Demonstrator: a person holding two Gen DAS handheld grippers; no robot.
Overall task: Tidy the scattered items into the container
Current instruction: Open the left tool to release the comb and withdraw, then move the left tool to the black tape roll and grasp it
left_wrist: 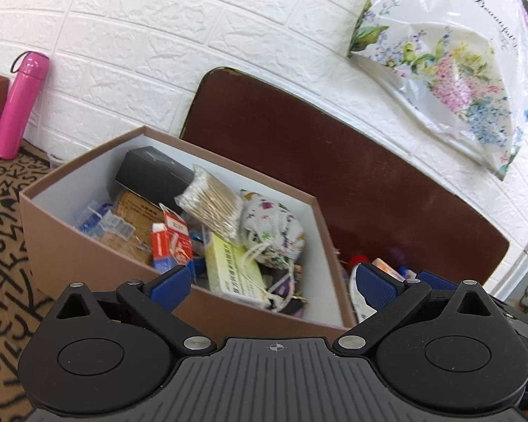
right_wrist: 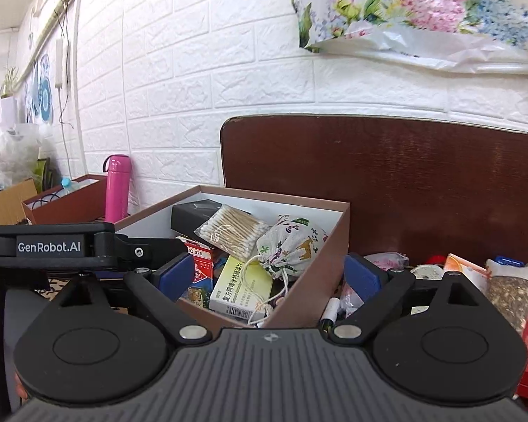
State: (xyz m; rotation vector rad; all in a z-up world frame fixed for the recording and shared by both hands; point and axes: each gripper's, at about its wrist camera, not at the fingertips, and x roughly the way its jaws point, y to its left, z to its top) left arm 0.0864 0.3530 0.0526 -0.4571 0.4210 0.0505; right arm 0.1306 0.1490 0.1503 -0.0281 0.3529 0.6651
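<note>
Both our left gripper (left_wrist: 271, 281) and right gripper (right_wrist: 269, 276) gape empty before the box (left_wrist: 88, 256). Swabs (left_wrist: 211, 207) and pouch (left_wrist: 271, 235) top its pile, seemingly dropped there last.

The box (left_wrist: 88, 260) is hiding its own floor under the pile; the black case (left_wrist: 151, 172) is lying half buried beneath the swabs (left_wrist: 211, 207). The near wall is covering the yellow carton's (right_wrist: 241, 286) lower end. Right of the box, the loose packets (right_wrist: 464, 267) are showing only their tops behind the right gripper's (right_wrist: 271, 276) body. The floral bag (right_wrist: 422, 10) is running off the top edge.
</note>
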